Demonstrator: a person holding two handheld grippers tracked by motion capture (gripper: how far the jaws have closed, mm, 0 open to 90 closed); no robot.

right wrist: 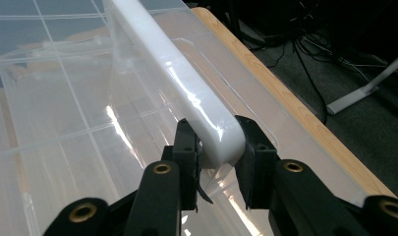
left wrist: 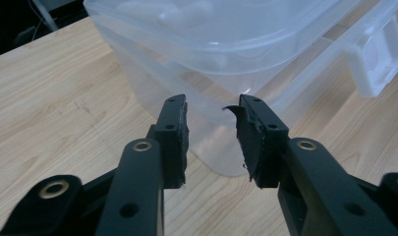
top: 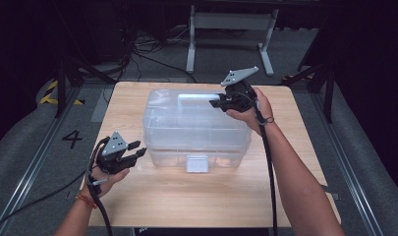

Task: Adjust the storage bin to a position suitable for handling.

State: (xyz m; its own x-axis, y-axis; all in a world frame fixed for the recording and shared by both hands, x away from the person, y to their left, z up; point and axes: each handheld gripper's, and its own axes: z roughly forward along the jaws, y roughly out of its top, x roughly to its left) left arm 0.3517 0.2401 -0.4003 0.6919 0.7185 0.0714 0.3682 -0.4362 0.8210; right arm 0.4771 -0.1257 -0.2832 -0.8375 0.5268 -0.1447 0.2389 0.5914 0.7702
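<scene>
Right gripper view — jaws around handle (right wrist: 186, 93)

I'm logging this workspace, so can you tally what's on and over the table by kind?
Clear plastic storage box with lid: 1
White handle bar on the lid: 1
White front latch: 1
Hand-held grippers: 2, left gripper and right gripper
Total: 5

- High view: fixed above the near table (top: 201, 206) edge, facing 12 o'clock and down, far back.
- Left gripper view: low, close on the box (left wrist: 221, 54) corner.
- Right gripper view: tight on the lid handle (right wrist: 177, 88).
- All three share the box.
</scene>
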